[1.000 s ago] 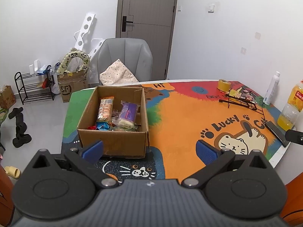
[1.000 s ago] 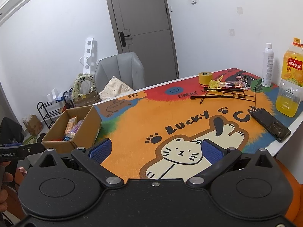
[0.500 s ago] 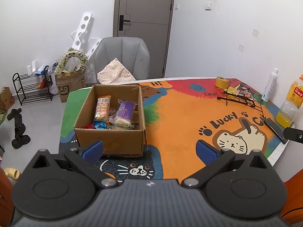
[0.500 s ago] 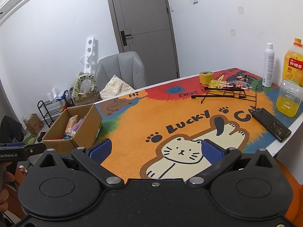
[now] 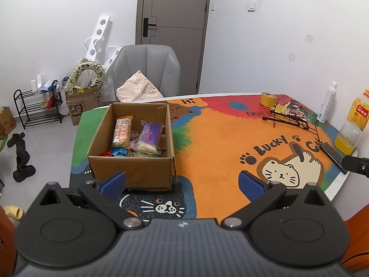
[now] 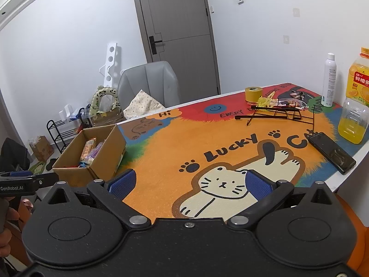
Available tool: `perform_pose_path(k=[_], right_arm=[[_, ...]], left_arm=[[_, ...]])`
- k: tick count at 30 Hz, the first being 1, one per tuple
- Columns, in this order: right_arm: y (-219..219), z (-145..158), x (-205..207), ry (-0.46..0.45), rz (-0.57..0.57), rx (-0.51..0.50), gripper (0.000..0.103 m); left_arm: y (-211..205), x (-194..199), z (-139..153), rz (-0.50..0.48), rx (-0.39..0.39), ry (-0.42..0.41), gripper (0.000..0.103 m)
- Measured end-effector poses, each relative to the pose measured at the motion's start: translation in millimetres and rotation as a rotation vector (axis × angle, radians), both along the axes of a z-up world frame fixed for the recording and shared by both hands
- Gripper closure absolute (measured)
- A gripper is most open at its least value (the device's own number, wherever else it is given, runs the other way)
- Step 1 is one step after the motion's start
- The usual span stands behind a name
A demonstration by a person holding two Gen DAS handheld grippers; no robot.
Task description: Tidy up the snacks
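A big bare patch of the mat [image 5: 216,138] is seen in the middle of the table [image 6: 341,184], with lots of room to move. The box [image 5: 131,173] is set near the table's left edge, and its near wall is just past the left tongs [image 5: 182,181]. The left tongs are spread wide and nothing is held in them. The right tongs [image 6: 190,181] are spread wide too and are kept empty over the cat picture, well apart from the box.

Snacks are packed inside the box. An orange pack [image 5: 122,131] is laid on the left and a purple pack [image 5: 150,137] just beside it on the right. Both long sides are pointed from the near wall to the far wall. Small wrapped bits are piled at their near ends.

More snacks [image 6: 279,101] are seen far off on the right, by a black wire rack [image 6: 274,115] and a roll of tape [image 6: 253,93]. A phone [image 6: 331,152] is laid at the right edge, close to a juice bottle [image 6: 355,106] and a white can [image 6: 328,80]. A grey chair [image 5: 147,69] is pushed in behind the table.
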State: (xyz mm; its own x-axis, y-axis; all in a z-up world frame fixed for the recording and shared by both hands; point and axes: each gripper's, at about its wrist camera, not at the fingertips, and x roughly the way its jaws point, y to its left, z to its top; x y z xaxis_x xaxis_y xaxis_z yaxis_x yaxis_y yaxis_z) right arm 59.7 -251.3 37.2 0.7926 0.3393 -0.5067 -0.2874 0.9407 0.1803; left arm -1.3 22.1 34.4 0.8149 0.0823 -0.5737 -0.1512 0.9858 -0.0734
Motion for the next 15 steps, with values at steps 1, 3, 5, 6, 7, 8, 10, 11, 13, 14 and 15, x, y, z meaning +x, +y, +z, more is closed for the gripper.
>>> perform_pose_path(k=[1,3,5,6,7,8,10,11,13,14,15], right_arm=[[0.0,0.0,0.0,0.001,-0.001,0.000,0.000],[0.2,-0.1,-0.2,0.003,-0.002,0.001,0.000],[0.4,-0.4,-0.6,0.004,-0.003,0.001,0.000],[0.4,-0.3,-0.4,0.003,-0.002,0.001,0.000],[0.4,-0.1,-0.3,0.003,-0.001,0.001,0.000],[0.4,0.0,-0.3,0.003,-0.002,0.001,0.000],[0.4,0.0,-0.7,0.003,-0.001,0.002,0.000],[0.4,-0.1,-0.6,0.002,0.001,0.001,0.000],[0.5,-0.6,-0.9,0.000,0.003,-0.002,0.000],[0.4,-0.9,-0.9,-0.001,0.003,-0.002,0.000],[0.7,-0.9,-1.0,0.002,0.001,-0.002,0.000]], left_arm=[[-0.1,0.2,-0.2,0.000,0.000,0.000,0.000],[-0.3,0.3,-0.4,-0.001,-0.002,0.001,0.000],[-0.6,0.3,-0.1,-0.001,-0.001,0.001,0.000],[-0.6,0.3,-0.1,-0.001,-0.001,0.001,0.000],[-0.6,0.3,0.0,-0.002,-0.002,0.001,0.000],[-0.7,0.3,-0.1,-0.002,-0.002,0.001,0.000],[-0.9,0.4,-0.1,-0.001,-0.001,0.001,0.000],[-0.8,0.5,0.0,0.000,-0.002,0.000,0.000],[-1.2,0.6,-0.2,-0.002,-0.004,0.000,0.000],[-1.9,0.7,-0.2,-0.004,-0.004,0.000,0.000],[-3.0,0.7,-0.4,-0.006,-0.003,0.000,0.000]])
